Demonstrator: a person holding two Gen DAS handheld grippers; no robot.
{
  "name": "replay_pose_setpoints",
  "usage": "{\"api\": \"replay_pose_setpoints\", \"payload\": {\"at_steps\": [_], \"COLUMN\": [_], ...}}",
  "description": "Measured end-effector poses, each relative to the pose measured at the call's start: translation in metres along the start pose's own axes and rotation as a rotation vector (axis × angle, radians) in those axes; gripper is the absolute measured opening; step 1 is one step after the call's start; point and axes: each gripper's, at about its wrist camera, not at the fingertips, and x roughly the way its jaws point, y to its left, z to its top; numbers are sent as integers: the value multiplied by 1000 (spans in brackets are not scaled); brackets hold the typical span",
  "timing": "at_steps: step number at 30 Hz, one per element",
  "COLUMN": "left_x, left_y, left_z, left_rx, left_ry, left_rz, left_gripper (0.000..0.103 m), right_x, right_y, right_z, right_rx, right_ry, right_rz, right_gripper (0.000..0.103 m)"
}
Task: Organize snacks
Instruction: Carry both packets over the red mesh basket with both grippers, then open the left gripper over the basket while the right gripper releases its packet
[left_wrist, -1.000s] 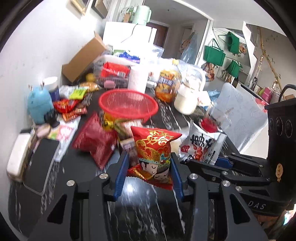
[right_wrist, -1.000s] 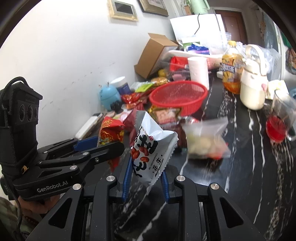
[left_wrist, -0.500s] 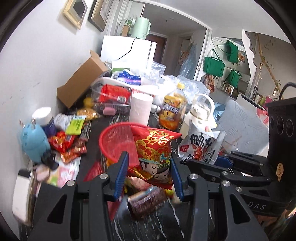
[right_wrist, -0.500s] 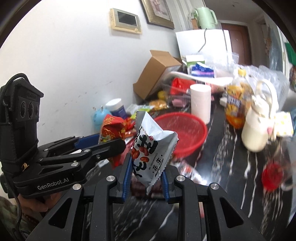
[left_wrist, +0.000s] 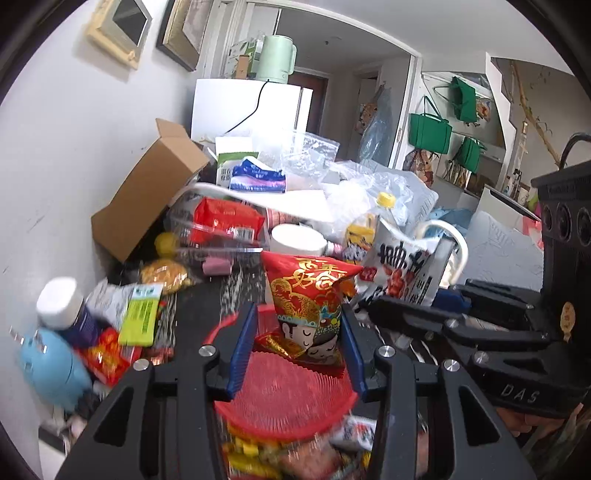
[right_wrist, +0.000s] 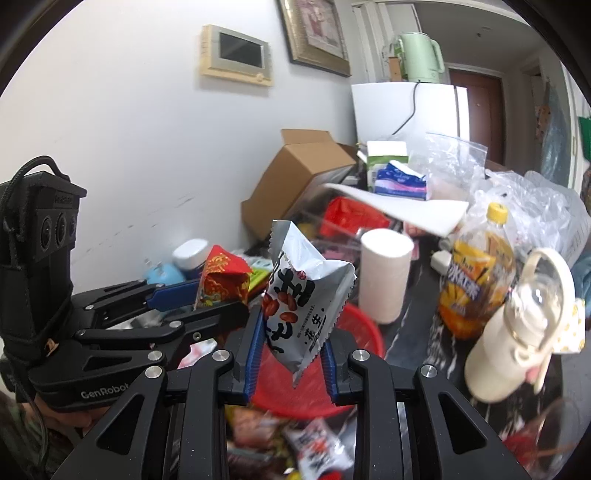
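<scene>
Over the cluttered desk (basket below), left gripper fingers clamped a red snack bag; right gripper fingers pinched a white peanut bag.

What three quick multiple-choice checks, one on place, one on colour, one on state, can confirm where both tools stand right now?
1. Directly below the left tool lies:
A. the red basket
B. the cardboard box
C. the paper roll

2. The packet in the right tool is mostly:
A. green
B. silver-white
C. blue

3. The red packet is:
A. lying in the basket
B. lying on the table
C. pinched in the left tool, in the air

Key: 1 A, red mesh fills the gap under its fingers. 2 B, the peanut packet is pale with black lettering. 3 C, both blue pads press its sides above the basket.
</scene>
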Motion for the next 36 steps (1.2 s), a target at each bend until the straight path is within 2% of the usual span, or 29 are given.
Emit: {"api": "replay_pose_setpoints", "payload": {"at_steps": [5, 13, 24, 29, 32, 33, 34, 35, 36], "left_x": [29, 75, 103, 114, 120, 121, 122, 123, 124], "left_y": [6, 19, 26, 31, 33, 34, 34, 35, 37], "left_z": [11, 3, -11, -16, -19, -20, -21, -21, -22], "left_rx": [6, 12, 26, 0, 4, 7, 8, 9, 7], "left_ry": [10, 115, 212, 259, 269, 273, 278, 281, 280], "left_rz": [37, 72, 121, 121, 149, 165, 178, 194, 223], "left_gripper": [43, 43, 43, 44, 44, 45, 56, 71, 75], "right_x": [26, 66, 98, 106, 110, 112, 114, 114, 116], "right_y": [-18, -40, -43, -47, -51, -52, -53, -53, -54], "right_z": [16, 13, -3, -7, -10, -11, -12, -13, -14], "right_rx": [-3, 6, 5, 18, 26, 27, 29, 31, 33], "right_ry": [21, 92, 184, 213, 227, 233, 241, 246, 253], "right_rz": [-4, -26, -14, -20, -27, -30, -34, -36, -36], "right_gripper": [27, 27, 28, 30, 30, 30, 30, 30, 30]}}
